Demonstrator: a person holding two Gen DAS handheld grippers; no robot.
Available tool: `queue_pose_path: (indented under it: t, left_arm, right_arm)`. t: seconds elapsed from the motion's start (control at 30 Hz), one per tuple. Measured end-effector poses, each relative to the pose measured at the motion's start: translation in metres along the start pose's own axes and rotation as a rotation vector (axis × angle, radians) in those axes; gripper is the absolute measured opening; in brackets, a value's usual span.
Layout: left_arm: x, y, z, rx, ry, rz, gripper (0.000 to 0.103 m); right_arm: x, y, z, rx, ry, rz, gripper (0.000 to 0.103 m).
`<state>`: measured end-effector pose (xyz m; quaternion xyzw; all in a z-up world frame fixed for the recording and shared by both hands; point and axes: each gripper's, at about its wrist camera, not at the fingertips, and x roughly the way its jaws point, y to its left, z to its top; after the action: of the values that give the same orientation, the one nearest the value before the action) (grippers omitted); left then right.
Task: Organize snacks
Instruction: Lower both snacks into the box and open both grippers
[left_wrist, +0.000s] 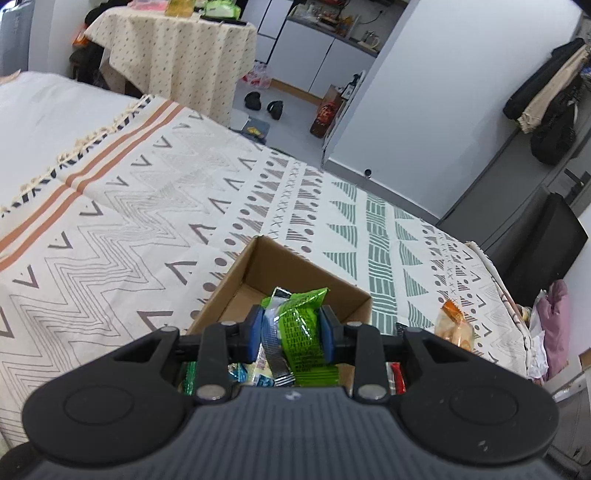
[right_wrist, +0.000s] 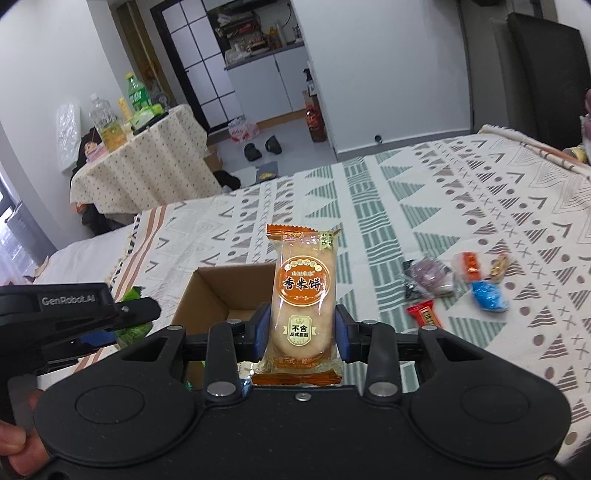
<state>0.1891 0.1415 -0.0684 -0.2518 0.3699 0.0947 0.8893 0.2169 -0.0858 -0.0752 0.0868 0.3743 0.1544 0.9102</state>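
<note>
Both grippers loaded over the cardboard box (right_wrist: 221, 291)

Left gripper (left_wrist: 291, 328) pinches a green packet (left_wrist: 299, 332), right gripper (right_wrist: 301, 328) a rice cracker (right_wrist: 301, 299); release each low inside (loose snacks (right_wrist: 458, 280) wait at 2 o'clock).

You see one cardboard box (right_wrist: 207, 291), one rice cracker pack (right_wrist: 303, 299) above it, and five loose snacks (right_wrist: 458, 284) to its right.
</note>
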Motion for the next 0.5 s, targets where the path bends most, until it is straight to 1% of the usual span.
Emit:
queue_pose_path:
  t: [0.2,0.4,0.5]
  left_arm:
    - [0.022,0.011,0.004,-0.046,0.038,0.010,0.031]
    - [0.038,0.015,0.007,-0.067,0.063,0.019,0.031]
    - [0.043,0.019,0.009,-0.092,0.075,0.036,0.035]
  right_arm:
    - [0.018,0.009,0.000,-0.013,0.039,0.008,0.035]
    - [0.032,0.011,0.002,-0.004,0.067,0.011,0.035]
    - [0.038,0.013,0.005,0.004,0.073,0.015,0.035]
